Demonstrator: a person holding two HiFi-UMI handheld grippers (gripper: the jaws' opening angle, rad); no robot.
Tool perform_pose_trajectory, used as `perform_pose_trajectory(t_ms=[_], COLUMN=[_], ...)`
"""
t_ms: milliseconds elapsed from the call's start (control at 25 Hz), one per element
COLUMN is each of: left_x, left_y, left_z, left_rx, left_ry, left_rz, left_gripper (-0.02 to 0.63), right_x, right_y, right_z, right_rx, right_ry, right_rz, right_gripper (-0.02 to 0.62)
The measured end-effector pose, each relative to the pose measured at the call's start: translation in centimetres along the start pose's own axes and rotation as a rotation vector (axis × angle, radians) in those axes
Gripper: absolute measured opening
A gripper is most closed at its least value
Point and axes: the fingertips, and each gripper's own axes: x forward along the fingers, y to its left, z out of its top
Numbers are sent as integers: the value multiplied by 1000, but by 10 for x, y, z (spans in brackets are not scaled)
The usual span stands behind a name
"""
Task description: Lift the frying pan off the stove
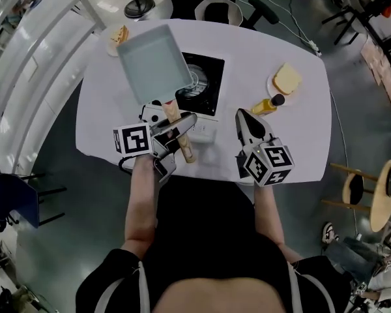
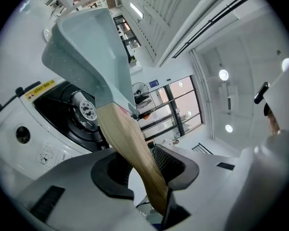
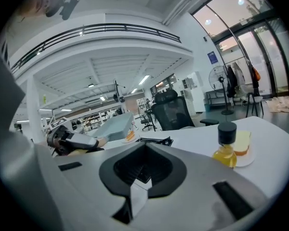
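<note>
**A:** What is the setting?

**B:** A white surface (image 1: 300,129) in a big hall with a glass front (image 2: 178,105). A stove (image 1: 205,87) sits near the surface's middle.

**A:** And the frying pan (image 1: 151,62)?

**B:** It is up off the burner (image 2: 86,110), tilted in the air over the stove's left part and reaching toward the far-left corner. The left claw (image 1: 180,124) is clamped on its wooden handle (image 2: 130,143).

**A:** The right claw (image 1: 243,116)?

**B:** Closed with nothing in it, over the near edge, right of the stove.

**A:** Anything else?

**B:** An oil bottle (image 1: 267,104) stands just beyond that claw. There is bread (image 1: 287,78) on a plate (image 1: 272,87) near the right edge, and more food (image 1: 119,34) at the far-left corner.
</note>
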Motion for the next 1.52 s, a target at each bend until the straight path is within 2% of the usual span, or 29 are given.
perform_pose_trajectory(t_ms=[240,440,600,760,960,1280,1520], left_x=[-35,-75,-97,-118,-139,-162,-164], left_y=[3,13,11,22,23,20,20], left_z=[6,5,1,-5,-13,-23,-26], left_rx=[-25,-32,-90,-71,-92,-96,-121], left_ry=[-110,-196,-282,-323,-391,-454,-487], left_rz=[45,141,137,181,212,237,223], left_gripper=[138,138,138,138,138,138,138], right_x=[14,25,34,42,49,56,60], right_y=[20,34,45,50,57,67,71], right_z=[7,6,7,7,5,5,6], right_rx=[-31,-11,-10,-13,17,17,-11], right_ry=[3,16,25,24,28,24,19], right_rz=[77,137,185,220,260,294,302], right_gripper=[3,2,3,2,2,2,2])
